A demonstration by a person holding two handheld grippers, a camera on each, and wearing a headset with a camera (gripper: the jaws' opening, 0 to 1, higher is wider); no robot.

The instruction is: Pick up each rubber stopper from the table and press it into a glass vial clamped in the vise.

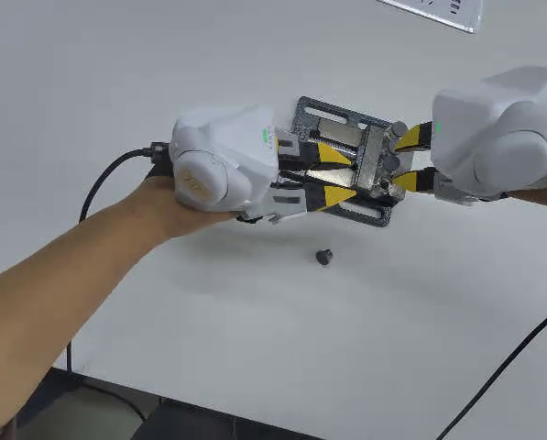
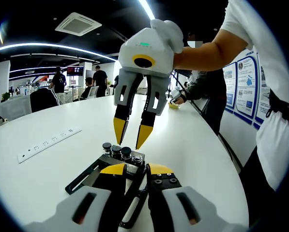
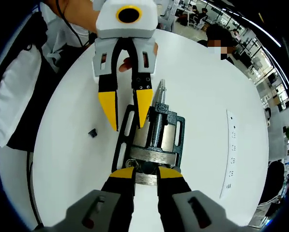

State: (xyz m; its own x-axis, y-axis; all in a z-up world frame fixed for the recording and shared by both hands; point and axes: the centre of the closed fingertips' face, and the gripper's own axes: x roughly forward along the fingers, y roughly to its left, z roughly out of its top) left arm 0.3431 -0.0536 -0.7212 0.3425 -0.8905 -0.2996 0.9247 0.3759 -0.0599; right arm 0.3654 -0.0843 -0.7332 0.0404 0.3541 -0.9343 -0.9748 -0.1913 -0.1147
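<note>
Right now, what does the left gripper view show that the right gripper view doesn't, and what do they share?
Left gripper view: the row of vials standing in the vise, with the right hand-held gripper open, tips aimed at them. Right gripper view: the loose rubber stopper on the table beside the vise, the vise screw, and the left hand-held gripper, open. Shared: vise, white table, power strip.

We found a white table (image 1: pixel 209 348) bearing a dark vise (image 1: pixel 306 114). At the vise's six o'clock lay one loose black stopper (image 1: pixel 324 257). A white power strip (image 2: pixel 50 143) lay well apart.
</note>
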